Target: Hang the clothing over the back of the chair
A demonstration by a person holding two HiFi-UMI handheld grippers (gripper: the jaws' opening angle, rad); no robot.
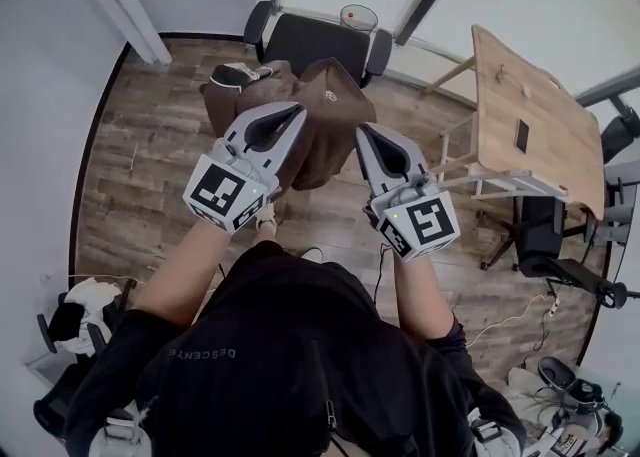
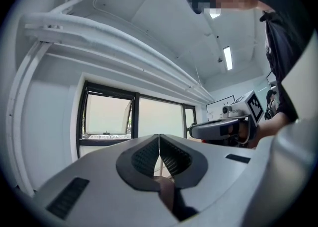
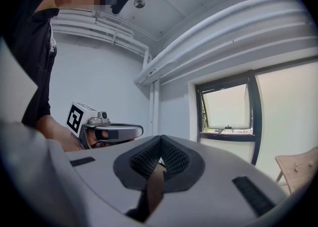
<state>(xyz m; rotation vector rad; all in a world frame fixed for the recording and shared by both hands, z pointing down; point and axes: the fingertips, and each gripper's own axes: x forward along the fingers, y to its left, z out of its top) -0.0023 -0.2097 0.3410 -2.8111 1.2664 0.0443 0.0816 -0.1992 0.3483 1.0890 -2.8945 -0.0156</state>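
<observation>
So the left gripper (image 1: 283, 117) and right gripper (image 1: 366, 135) both have their jaws clamped on the brown fabric garment (image 1: 335, 95), which hangs between them. The black office chair (image 1: 310, 40) is just beyond, straight ahead.

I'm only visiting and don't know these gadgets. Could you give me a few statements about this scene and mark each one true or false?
1. The left gripper and the right gripper are both clamped on the brown garment. True.
2. The garment is draped over the chair's back. False: the grippers hold it up in front of the chair.
3. The chair is black. True.
4. The wooden table stands on the person's left. False: it is on the right.
</observation>
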